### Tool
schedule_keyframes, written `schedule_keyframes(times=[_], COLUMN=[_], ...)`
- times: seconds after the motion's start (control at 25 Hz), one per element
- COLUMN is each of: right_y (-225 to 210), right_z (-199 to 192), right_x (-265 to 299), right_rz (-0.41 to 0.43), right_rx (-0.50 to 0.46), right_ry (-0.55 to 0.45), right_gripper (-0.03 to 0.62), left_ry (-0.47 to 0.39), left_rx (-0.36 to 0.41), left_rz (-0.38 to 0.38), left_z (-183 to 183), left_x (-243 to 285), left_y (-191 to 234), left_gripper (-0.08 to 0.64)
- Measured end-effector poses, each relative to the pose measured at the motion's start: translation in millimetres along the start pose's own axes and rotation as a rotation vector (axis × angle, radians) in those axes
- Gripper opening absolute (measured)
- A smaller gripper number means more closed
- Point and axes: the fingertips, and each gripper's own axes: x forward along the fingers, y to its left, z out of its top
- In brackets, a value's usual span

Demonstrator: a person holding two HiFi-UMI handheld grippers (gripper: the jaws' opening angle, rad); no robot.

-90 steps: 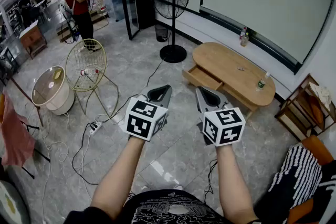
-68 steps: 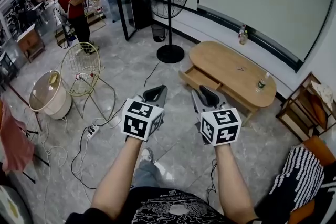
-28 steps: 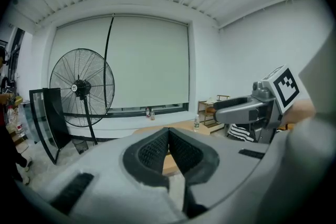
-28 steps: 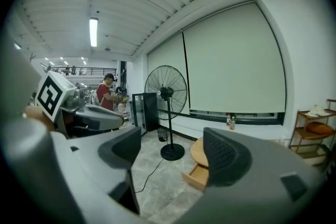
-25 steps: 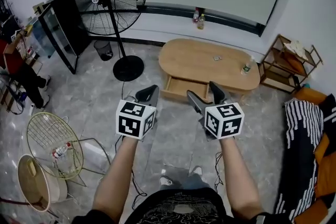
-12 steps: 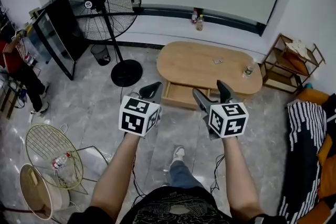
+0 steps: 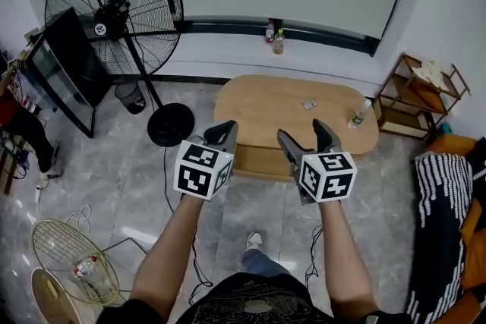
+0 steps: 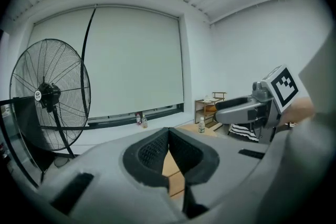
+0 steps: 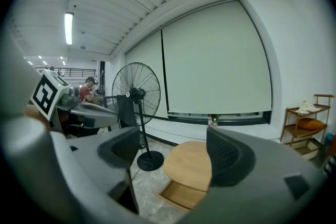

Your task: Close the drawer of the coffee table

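The oval wooden coffee table stands ahead under the window wall. Its drawer is pulled out toward me and looks empty in the right gripper view. Both grippers are held out at chest height, short of the drawer. My left gripper has its pads closed together with nothing between them. My right gripper is open and empty, and in its own view the table shows between its jaws. Neither gripper touches the table.
A tall standing fan and a black glass-door cabinet stand left of the table. A wooden shelf and a striped cushion are at the right. A bottle stands on the tabletop. A wire chair is near left.
I have walked closer to the table, so it and its drawer now sit right behind the grippers. Both grippers went forward with me, and their jaws look unchanged.
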Motion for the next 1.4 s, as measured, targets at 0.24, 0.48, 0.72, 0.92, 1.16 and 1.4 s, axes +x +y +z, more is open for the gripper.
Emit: schedule_keyframes(times=[0.24, 0.48, 0.72, 0.92, 1.16, 1.4], right_y=[-27.8, -37.3, -31.7, -17.8, -12.7, -17.8], right_z=[2.3, -8.2, -38.1, -76.2, -129.8, -194.8], right_x=[48.4, 76.5, 82.8, 79.7, 85.3, 104.8], right_rz=[-0.008, -0.01, -0.022, -0.025, -0.039, -0.05], right_rx=[0.005, 0.015, 0.017, 0.024, 0.034, 0.042], right_ry=[0.013, 0.034, 0.052, 0.068, 0.065, 0.068], right_gripper=[0.387, 0.387, 0.387, 0.39, 0.39, 0.39], left_ry=[0.02, 0.036, 0.044, 0.057, 0.058, 0.071], left_rx=[-0.013, -0.014, -0.022, -0.019, -0.002, 0.006], left_rz=[-0.016, -0.03, -0.046, -0.06, -0.083, -0.099], left_z=[0.2, -7.4, -39.2, -78.4, -133.4, -198.4], left_x=[51.5, 75.8, 79.8, 74.1, 80.0, 104.5], left_y=[23.9, 37.6, 39.2, 32.8, 23.8, 24.8], left_gripper=[0.002, 0.002, 0.002, 0.002, 0.002, 0.002])
